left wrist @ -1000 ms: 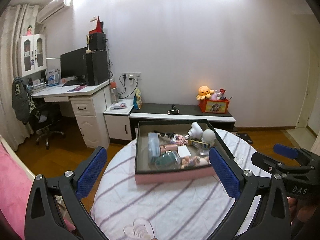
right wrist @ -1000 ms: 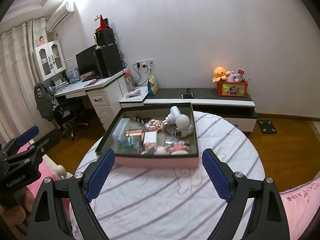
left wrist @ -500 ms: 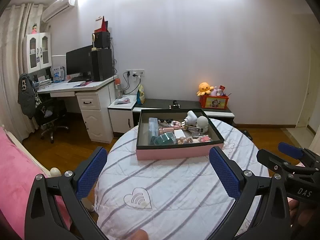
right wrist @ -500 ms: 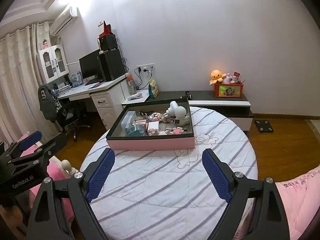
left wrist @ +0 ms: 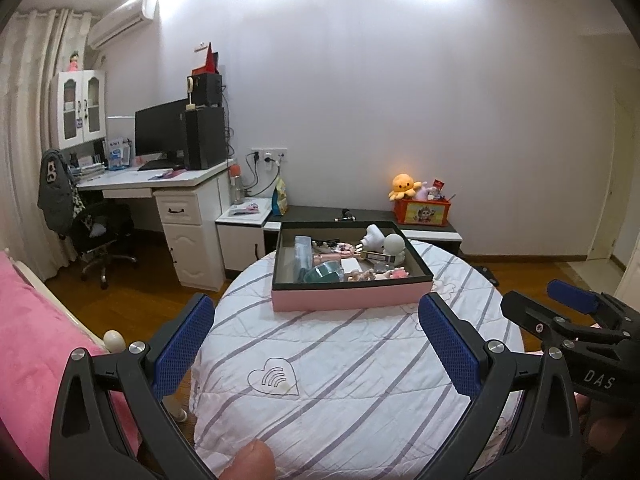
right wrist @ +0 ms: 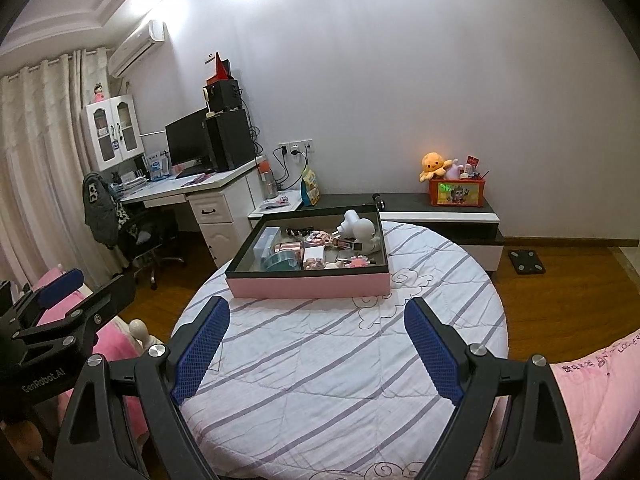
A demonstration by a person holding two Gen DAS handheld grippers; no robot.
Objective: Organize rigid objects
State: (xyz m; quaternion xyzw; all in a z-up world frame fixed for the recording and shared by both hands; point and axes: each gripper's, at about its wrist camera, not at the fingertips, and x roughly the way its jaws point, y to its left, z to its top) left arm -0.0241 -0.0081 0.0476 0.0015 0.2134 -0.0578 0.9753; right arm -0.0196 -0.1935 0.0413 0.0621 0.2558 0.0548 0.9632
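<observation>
Both pairs of jaws are being held wide apart, and nothing is being gripped between them. For the left gripper (left wrist: pixel 316 344) and for the right gripper (right wrist: pixel 316 344) only the striped cloth of the round table (left wrist: pixel 360 392) is being seen between the blue pads

As far as it can be judged, the sorting is either finished or not yet begun. No loose object is being seen on the cloth, and all small things are lying inside the pink box (left wrist: pixel 348 302), so nothing is being left outside to collect. Whether the things inside are already being arranged in a proper order cannot be told, because they are small and crowded

The box is standing at the far edge of the table, well apart from both grippers, and its near pink wall is facing them. Its long axis is running from left to right in both views, roughly along the far edge; in the right wrist view it is being seen slightly turned. Its open top is pointing upward

Inside, a white hair-dryer-shaped object (left wrist: pixel 374 236) and a white round-headed figure (left wrist: pixel 394 246) are lying toward the far right corner of the box. A transparent case (right wrist: pixel 267 242) is being seen along the left wall, its long axis going from the near wall to the far one, and a teal tape roll (left wrist: pixel 324 272) is lying near the front wall
</observation>
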